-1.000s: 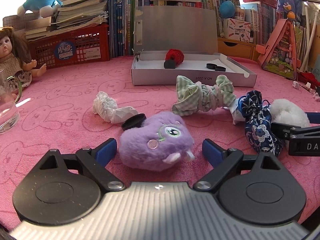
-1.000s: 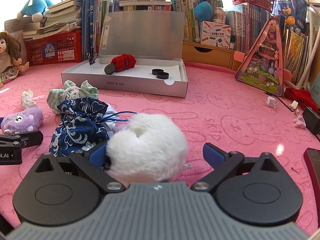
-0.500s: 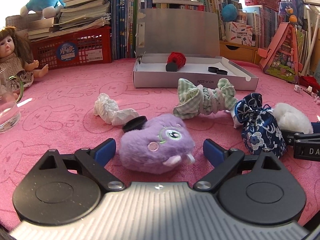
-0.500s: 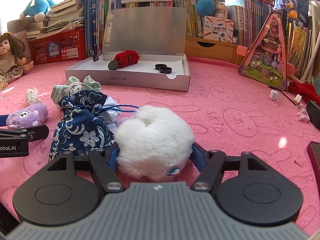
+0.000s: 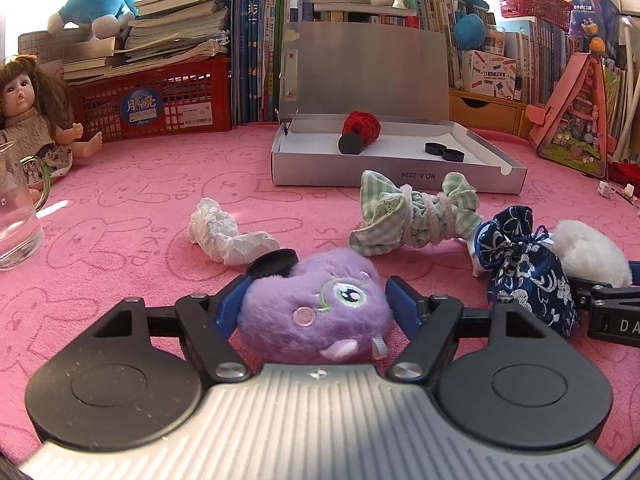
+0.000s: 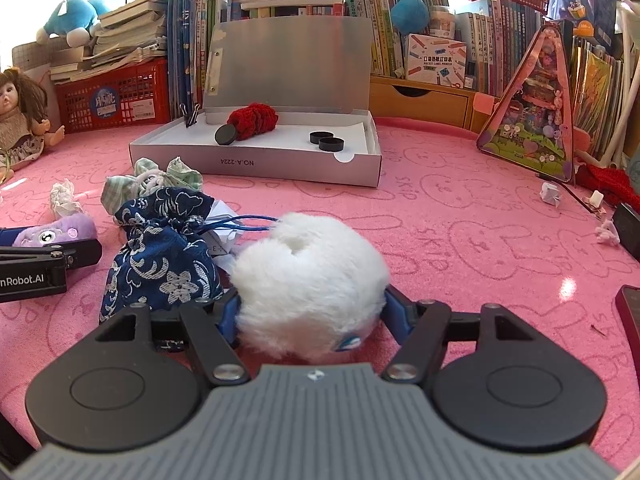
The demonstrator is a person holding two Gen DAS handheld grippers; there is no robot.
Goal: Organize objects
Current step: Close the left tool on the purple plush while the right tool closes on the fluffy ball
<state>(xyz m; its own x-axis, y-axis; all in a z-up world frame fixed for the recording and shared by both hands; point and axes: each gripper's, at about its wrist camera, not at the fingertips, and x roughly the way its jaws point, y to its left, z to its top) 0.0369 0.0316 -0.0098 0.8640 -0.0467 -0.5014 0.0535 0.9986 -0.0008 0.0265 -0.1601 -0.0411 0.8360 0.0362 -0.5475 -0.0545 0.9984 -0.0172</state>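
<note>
My left gripper [image 5: 316,304] is shut on a purple plush toy [image 5: 316,312] that lies on the pink cloth. My right gripper [image 6: 310,312] is shut on a white fluffy ball [image 6: 308,284]. A blue patterned pouch [image 6: 160,248] lies just left of the ball; it also shows in the left wrist view [image 5: 524,272]. A green checked cloth bundle [image 5: 416,216], a crumpled white tissue [image 5: 224,232] and a black disc [image 5: 272,263] lie beyond the purple toy. An open grey box [image 5: 400,176] at the back holds a red knitted roll [image 5: 362,127] and black discs [image 5: 444,152].
A glass jug [image 5: 16,224] and a doll [image 5: 28,120] are at the far left. A red basket [image 5: 152,100], books and plush toys line the back. A pink triangular case [image 6: 536,120] and small white bits [image 6: 550,194] lie to the right. A dark red device [image 6: 630,312] is at the right edge.
The left gripper's fingers have closed in on the purple plush toy. The right gripper closed on the white fluffy ball about half a second ago and holds it still.
</note>
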